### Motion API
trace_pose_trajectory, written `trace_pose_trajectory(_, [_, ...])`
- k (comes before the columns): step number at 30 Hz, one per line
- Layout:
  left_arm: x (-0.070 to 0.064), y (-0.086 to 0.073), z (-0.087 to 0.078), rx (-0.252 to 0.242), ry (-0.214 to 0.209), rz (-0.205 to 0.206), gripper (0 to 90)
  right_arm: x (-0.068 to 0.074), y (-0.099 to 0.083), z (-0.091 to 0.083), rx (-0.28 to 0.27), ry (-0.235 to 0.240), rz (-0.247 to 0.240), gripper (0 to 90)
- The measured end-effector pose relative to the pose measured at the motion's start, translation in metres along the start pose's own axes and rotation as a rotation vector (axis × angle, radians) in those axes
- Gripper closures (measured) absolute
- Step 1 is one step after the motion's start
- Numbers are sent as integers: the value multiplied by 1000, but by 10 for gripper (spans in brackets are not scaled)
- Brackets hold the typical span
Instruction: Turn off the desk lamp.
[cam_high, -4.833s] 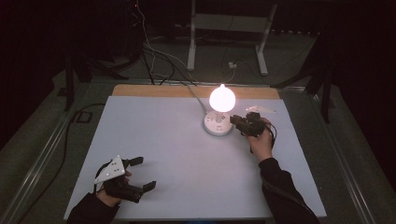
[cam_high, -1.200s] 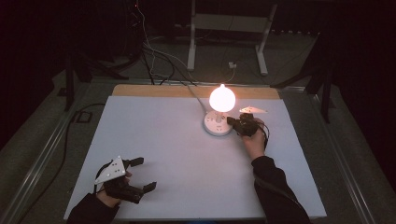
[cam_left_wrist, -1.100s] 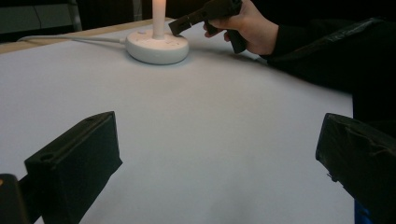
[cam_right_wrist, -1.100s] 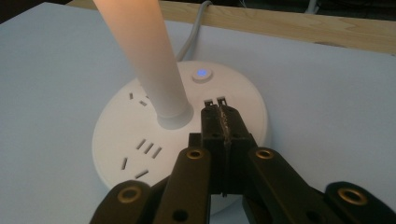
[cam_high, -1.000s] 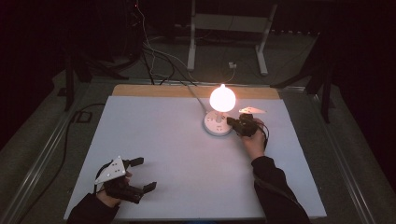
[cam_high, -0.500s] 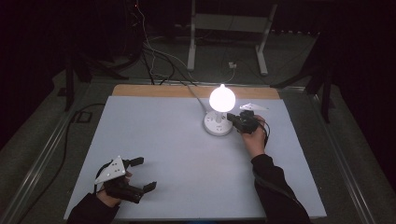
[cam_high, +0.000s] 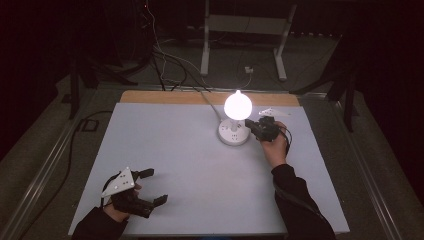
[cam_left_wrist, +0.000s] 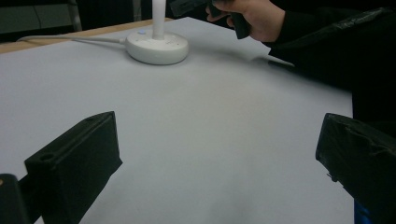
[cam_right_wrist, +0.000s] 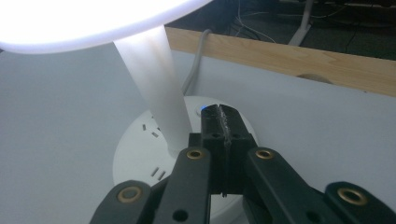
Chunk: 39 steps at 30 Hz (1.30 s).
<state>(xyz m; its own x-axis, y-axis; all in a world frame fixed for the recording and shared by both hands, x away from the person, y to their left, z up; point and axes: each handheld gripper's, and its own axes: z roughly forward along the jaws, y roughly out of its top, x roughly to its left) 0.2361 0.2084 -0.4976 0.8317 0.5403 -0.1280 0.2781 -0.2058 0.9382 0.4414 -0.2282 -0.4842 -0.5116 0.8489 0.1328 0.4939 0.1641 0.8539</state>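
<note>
Lamp (cam_high: 237, 117) lit, glowing round globe on smooth white post, disc base with sockets, far-centre on matte table (cam_high: 200, 165). Right gripper (cam_right_wrist: 219, 122) jaws pressed together over base's blue dot. Left gripper (cam_high: 150, 187) spread wide, near corner.

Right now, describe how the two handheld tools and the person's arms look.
Left tool: black, two blocky square-ended jaws, with a grey three-cornered plate on top. Right tool: black linkage arms with brass-coloured rivets, narrow jaws faced with rough grey grip strips; a dark cable loops near it. Both arms wear black long sleeves.
</note>
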Motion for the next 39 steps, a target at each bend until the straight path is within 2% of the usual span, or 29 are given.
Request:
trace_pose_trajectory(31, [0, 0, 0, 0, -1, 2, 4, -2, -21, 17, 54, -14, 9, 900])
trace_pose_trajectory(39, [0, 0, 0, 1, 0, 3, 4, -3, -24, 18, 53, -11, 11, 900])
